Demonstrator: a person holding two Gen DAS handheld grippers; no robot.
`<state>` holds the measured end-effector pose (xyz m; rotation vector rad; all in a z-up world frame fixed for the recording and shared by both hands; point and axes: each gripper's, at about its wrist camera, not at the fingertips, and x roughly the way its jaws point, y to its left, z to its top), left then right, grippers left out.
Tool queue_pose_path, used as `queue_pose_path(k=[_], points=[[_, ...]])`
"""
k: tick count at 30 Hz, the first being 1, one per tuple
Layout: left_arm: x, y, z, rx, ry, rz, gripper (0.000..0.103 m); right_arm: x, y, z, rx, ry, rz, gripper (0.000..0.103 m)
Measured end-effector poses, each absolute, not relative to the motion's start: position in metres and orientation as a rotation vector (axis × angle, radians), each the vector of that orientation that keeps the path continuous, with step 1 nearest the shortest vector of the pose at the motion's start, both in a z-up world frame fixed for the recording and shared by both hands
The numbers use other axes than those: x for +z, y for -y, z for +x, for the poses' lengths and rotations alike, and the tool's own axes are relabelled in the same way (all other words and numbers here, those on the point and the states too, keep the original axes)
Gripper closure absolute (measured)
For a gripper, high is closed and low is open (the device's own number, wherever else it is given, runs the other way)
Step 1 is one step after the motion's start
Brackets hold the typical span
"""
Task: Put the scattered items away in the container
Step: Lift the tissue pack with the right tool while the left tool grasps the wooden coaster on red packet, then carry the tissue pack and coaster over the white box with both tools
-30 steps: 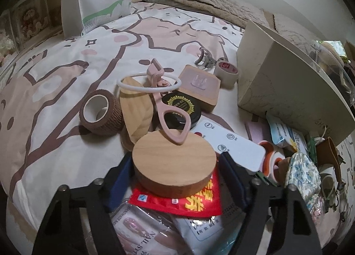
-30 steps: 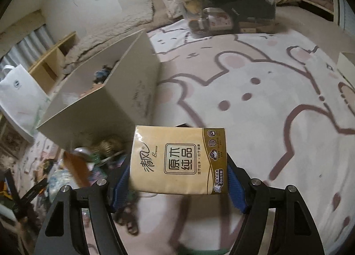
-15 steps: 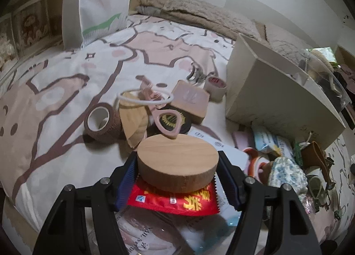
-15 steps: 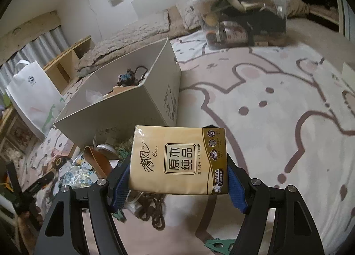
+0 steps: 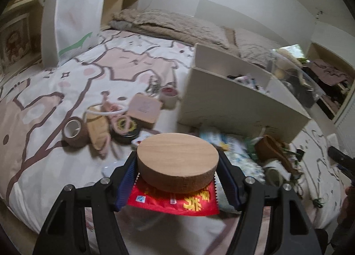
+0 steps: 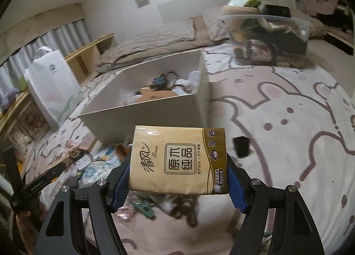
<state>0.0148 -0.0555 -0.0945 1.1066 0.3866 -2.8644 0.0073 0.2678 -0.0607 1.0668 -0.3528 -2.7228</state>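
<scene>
Wooden puck, round, pale and thick point(image 5: 177, 161), sits clamped between the blue pads of the left gripper point(image 5: 177, 177), held clear of the bed. A red foil sachet with yellow lettering point(image 5: 175, 201) hangs under it, its edges between the same jaws; whether the pads grip it or it is only trapped below the wood, I cannot tell. Right gripper point(image 6: 177, 179) is closed on a gold tissue pack with dark printed characters point(image 6: 179, 159), pads pressing both short ends, pack level.

Container: the open white cardboard box point(image 6: 155, 108) on the patterned bedspread point(image 5: 66, 81), already part filled. From both views it lies ahead and beyond the loads, near but not under either.

Clutter left on the bedspread beside the box's near wall: brown tape roll point(image 5: 74, 130), pink wooden block point(image 5: 144, 108), black round tin point(image 5: 126, 128), floral pouch point(image 6: 97, 168). White paper bag point(image 6: 53, 90) stands at the far edge.

Risks, as I judge them:
- Sachet slips free mid-carry if only pinched by the puck; it would drop short of the box.
- Puck's curved side gives the pads little contact; a tilt could roll it out.
- Both grippers converging on one opening may collide over the rim.
- Soft tissue pack could buckle and slide.
</scene>
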Motion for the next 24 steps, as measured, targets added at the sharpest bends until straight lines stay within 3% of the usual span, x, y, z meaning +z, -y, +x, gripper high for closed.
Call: queue_pose_path(k=[9, 24], points=[[-0.070, 0.022, 0.017, -3.004, -0.347, 1.057, 0.035, -0.039, -0.226, 0.016, -2.656, 0.264, 0.952, 0.028], [-0.018, -0.002, -0.004, -3.165, -0.266, 0.888, 0.035, -0.003, -0.215, -0.001, -2.702, 0.284, 0.778, 0.028]])
